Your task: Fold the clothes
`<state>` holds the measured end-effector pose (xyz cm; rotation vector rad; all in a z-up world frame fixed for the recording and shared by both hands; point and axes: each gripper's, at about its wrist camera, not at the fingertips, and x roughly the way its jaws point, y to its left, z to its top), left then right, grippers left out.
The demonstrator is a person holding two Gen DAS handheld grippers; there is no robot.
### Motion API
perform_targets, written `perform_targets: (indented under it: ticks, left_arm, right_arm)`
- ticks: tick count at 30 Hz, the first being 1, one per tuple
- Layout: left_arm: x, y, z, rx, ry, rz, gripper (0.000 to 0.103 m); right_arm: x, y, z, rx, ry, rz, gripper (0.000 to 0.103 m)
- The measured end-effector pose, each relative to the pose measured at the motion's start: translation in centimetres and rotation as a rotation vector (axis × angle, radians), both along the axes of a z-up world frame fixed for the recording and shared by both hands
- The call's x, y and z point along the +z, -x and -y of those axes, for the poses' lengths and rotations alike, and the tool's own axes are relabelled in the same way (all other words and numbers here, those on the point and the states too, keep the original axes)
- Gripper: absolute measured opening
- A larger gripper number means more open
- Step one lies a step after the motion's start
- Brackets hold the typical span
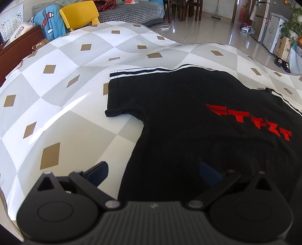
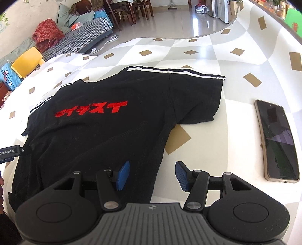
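A black T-shirt (image 1: 179,113) with red lettering and white-striped sleeves lies flat on the checked tablecloth (image 1: 56,84). My left gripper (image 1: 152,172) hovers open over the shirt's lower left edge, one blue pad off the cloth, the other above the fabric. In the right wrist view the same T-shirt (image 2: 113,122) spreads out ahead. My right gripper (image 2: 152,176) stands open at the shirt's lower right edge, its left pad over the fabric and its right pad over the table. The left gripper's body (image 2: 11,152) shows at the left edge there.
A dark phone (image 2: 277,141) lies on the table right of the shirt. A yellow chair (image 1: 80,14) and a sofa (image 1: 132,13) stand beyond the table's far edge. Shiny floor (image 1: 207,28) lies past the curved table rim.
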<state>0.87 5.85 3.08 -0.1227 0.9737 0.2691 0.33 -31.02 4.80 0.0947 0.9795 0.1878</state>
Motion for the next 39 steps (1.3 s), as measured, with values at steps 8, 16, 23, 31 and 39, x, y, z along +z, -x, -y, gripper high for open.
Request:
perform_targets:
  ticks: [8, 16, 23, 31, 39]
  left_arm:
    - [-0.6, 0.9, -0.8, 0.022, 0.021, -0.010, 0.103]
    - [-2.0, 1.6, -1.5, 0.052, 0.014, -0.048, 0.097]
    - [-1.9, 2.1, -2.1, 0.070, 0.004, -0.038, 0.088]
    - [-1.8, 2.4, -2.7, 0.106, -0.072, -0.046, 0.087]
    - [-1.4, 2.7, -3.0, 0.123, -0.097, -0.053, 0.094]
  right_arm:
    - [-1.6, 0.8, -1.8, -0.011, 0.051, -0.036, 0.052]
    - [-1.9, 1.8, -3.6, -0.008, 0.143, 0.037, 0.009]
    - [-1.1, 2.5, -3.7, -0.036, 0.197, 0.097, 0.003]
    - [-1.0, 2.4, -3.0, -0.104, 0.227, 0.094, 0.002]
    - [-0.7, 2.6, -1.7, -0.204, 0.218, 0.067, 0.004]
